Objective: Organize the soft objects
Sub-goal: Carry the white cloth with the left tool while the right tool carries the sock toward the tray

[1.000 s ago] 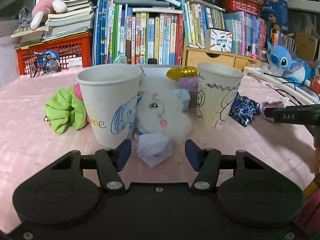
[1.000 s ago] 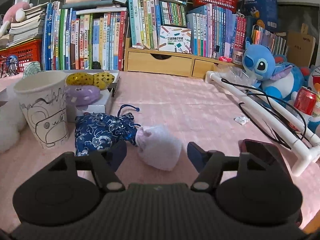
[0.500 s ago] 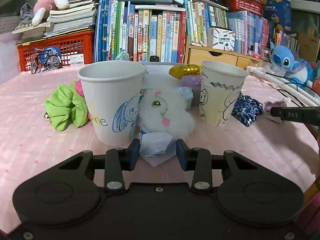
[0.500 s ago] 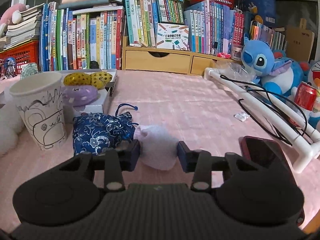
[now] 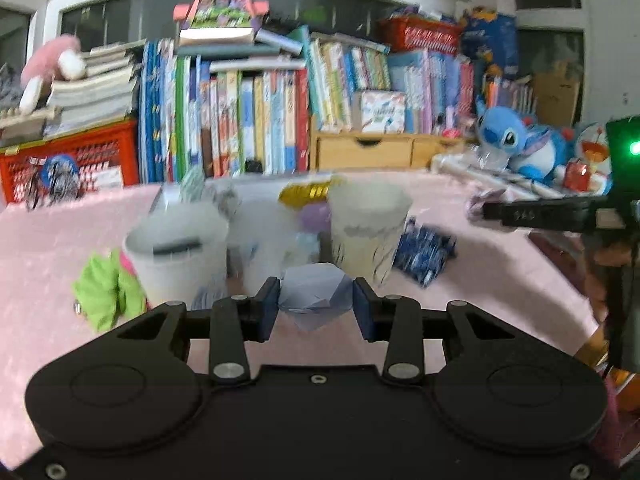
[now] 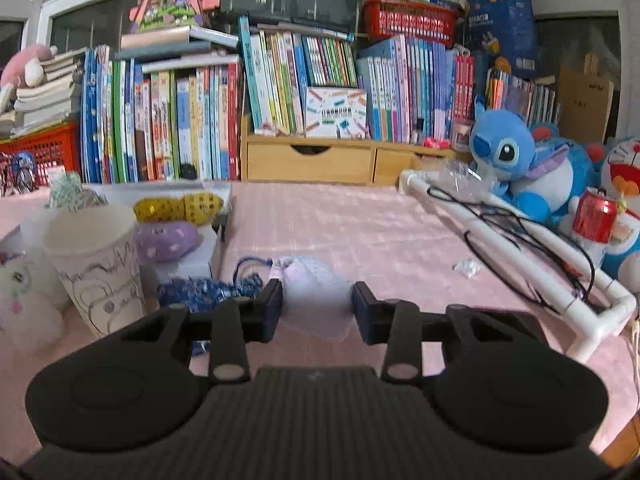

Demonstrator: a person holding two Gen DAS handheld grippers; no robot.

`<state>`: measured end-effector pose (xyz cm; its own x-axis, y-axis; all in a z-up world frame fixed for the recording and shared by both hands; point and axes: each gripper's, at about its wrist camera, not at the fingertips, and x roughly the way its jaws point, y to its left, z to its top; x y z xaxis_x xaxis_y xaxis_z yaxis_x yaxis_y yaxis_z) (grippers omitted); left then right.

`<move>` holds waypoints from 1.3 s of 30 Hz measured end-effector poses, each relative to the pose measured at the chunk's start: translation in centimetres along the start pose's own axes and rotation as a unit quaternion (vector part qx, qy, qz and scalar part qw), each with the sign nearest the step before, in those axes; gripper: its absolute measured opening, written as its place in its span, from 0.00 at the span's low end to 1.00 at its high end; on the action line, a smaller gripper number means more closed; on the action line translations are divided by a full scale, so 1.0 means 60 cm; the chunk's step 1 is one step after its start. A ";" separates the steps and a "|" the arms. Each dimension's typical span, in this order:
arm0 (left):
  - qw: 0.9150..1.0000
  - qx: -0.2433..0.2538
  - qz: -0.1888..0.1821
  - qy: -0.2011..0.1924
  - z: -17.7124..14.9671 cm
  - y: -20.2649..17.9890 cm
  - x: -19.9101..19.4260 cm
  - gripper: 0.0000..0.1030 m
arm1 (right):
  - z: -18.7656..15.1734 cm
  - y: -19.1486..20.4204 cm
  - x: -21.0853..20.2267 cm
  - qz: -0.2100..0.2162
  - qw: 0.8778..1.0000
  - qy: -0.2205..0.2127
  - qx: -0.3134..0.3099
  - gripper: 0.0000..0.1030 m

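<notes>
My left gripper [image 5: 313, 307] pinches a pale faceted pouch [image 5: 314, 292]; my right gripper [image 6: 316, 307] clamps a lilac pouch [image 6: 314, 292]. Both are lifted off the pink cloth [image 6: 360, 224]. Next, I judge, carry each over a paper cup [image 6: 98, 264] beyond and release.

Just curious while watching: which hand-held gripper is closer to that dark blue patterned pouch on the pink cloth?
Right. The right hand-held gripper, gripping a pale lilac pouch, sits right beside the blue pouch. The left hand-held gripper is farther off, beyond a drawn-on paper cup.
</notes>
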<state>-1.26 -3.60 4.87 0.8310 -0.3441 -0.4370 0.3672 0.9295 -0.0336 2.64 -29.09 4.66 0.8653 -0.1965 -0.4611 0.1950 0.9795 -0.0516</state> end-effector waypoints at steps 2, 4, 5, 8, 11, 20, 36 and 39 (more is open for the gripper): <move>1.000 0.003 -0.003 -0.018 0.018 0.002 -0.005 0.36 | 0.009 -0.002 -0.002 0.012 1.000 -0.004 0.007 0.42; 1.000 0.002 -0.001 -0.022 0.032 0.006 -0.004 0.36 | 0.018 -0.003 -0.002 0.019 1.000 -0.007 0.013 0.42; 1.000 0.000 -0.002 -0.018 0.034 0.008 -0.002 0.36 | 0.021 -0.002 -0.001 0.021 1.000 -0.008 0.014 0.42; 1.000 0.000 -0.003 -0.003 0.029 0.014 -0.001 0.36 | 0.026 0.000 -0.004 0.027 0.999 -0.014 0.016 0.42; 1.000 -0.001 -0.008 0.003 0.036 0.023 -0.001 0.36 | 0.030 0.003 -0.005 0.038 0.999 -0.014 0.016 0.42; 0.998 -0.038 -0.039 0.009 0.155 0.077 0.036 0.36 | 0.100 0.010 0.020 0.099 0.995 -0.003 0.033 0.42; 0.978 -0.127 -0.025 0.164 0.310 0.183 0.278 0.36 | 0.236 0.102 0.168 0.172 0.981 0.085 0.017 0.42; 0.972 -0.149 -0.024 0.181 0.321 0.202 0.331 0.36 | 0.243 0.122 0.213 0.184 0.975 0.118 0.032 0.42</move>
<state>27.73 -1.74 13.08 0.5952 -0.3682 -0.7143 0.2200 0.9295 -0.2959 21.85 -25.10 11.28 0.7529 0.1912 -0.6298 -0.0737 0.9754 0.2080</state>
